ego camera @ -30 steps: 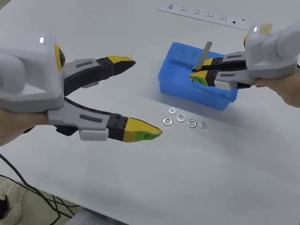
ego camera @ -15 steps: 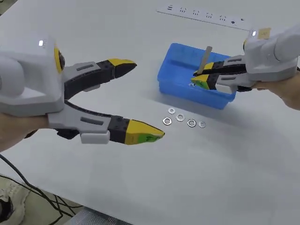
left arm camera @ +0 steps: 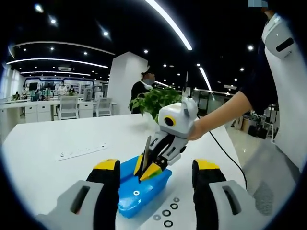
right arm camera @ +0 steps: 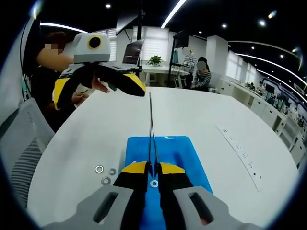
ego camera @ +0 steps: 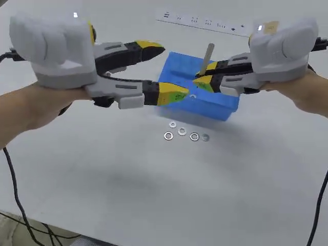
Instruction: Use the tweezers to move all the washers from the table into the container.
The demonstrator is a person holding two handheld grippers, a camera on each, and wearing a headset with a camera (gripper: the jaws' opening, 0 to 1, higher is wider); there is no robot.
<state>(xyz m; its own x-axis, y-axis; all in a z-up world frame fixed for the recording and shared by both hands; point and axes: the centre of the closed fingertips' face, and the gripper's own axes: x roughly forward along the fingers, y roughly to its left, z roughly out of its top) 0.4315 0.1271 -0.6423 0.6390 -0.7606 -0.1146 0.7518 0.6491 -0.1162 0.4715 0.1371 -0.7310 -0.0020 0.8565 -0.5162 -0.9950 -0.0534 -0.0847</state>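
Observation:
The blue container (ego camera: pixel 221 106) stands at the middle of the white table, and a washer (left arm camera: pixel 136 193) lies inside it. Several more washers (ego camera: pixel 182 131) lie in a short row on the table just in front of it. My right gripper (ego camera: pixel 204 83) hovers over the container, shut on the metal tweezers (ego camera: pixel 207 55), whose flat end sticks up; in the right gripper view the tweezers (right arm camera: pixel 150 129) run forward from its jaws (right arm camera: pixel 153 170). At the container's left end my left gripper (ego camera: pixel 165 72) is held open and holds nothing; its jaws (left arm camera: pixel 157 175) frame the container (left arm camera: pixel 139 194).
A white power strip (ego camera: pixel 200 23) lies along the far side of the table. A black cable (ego camera: pixel 13 195) hangs off the near left edge. People sit and stand among desks in the background, along with a potted plant (left arm camera: pixel 153 98).
My left gripper has risen and moved right, from the table left of the washers to the container's left end. The right gripper has stayed over the container with the tweezers.

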